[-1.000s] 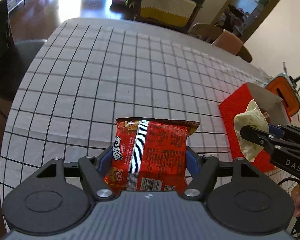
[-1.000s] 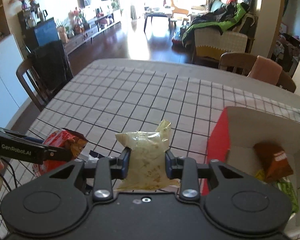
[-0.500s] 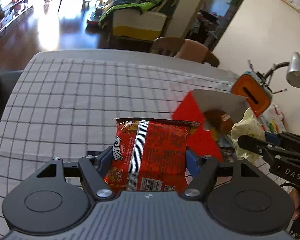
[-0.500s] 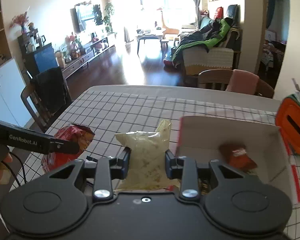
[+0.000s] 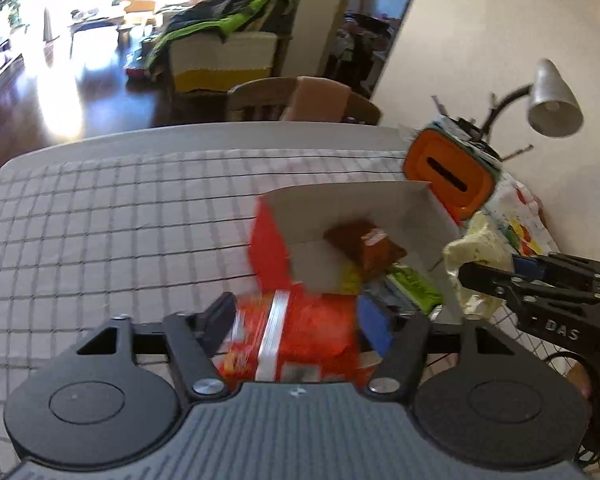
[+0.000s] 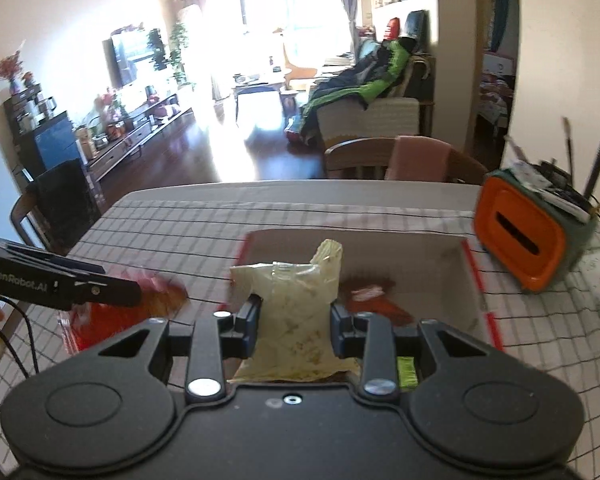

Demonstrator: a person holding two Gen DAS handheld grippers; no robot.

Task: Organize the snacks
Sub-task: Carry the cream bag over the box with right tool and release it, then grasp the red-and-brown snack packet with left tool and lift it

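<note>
on the left, our left gripper holds a red snack packet between its jaws, which have just been closing on it, above the checked tablecloth just before a red open box. inside the box lie a brown packet and a green packet. to the right, our right gripper is clamped on a pale yellow bag, held over the box's near edge. an orange holder stands further right.
</note>
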